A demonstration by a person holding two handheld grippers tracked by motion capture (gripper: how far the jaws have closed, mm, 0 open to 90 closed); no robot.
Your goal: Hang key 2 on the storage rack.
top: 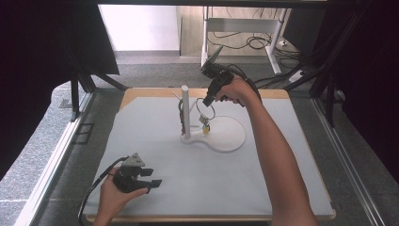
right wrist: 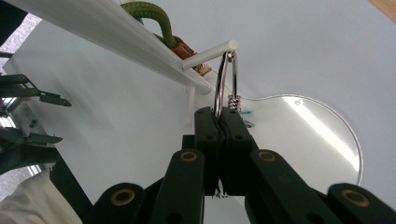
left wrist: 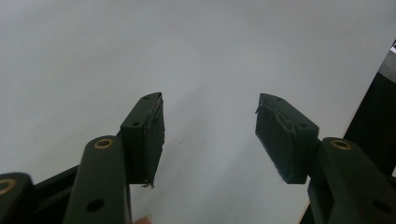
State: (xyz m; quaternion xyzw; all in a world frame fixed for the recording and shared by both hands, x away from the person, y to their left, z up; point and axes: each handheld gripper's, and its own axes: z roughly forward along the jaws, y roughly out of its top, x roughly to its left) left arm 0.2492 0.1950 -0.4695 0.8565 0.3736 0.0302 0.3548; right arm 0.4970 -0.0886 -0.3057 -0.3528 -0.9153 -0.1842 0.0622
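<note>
Where pads clamp, key ring [right wrist: 226,79] half-hidden.

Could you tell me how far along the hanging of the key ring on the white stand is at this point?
Done: a green cord already hangs on the white stand. In hand: the right gripper is shut on the key ring, whose loop sits at the tip of a side peg. Left: sliding the ring fully on and letting go. The left gripper waits open over the table.

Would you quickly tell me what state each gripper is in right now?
Left gripper: open, nothing between its jaws, resting low over the table.
Right gripper: shut on the metal ring, at a peg of the white stand.
</note>
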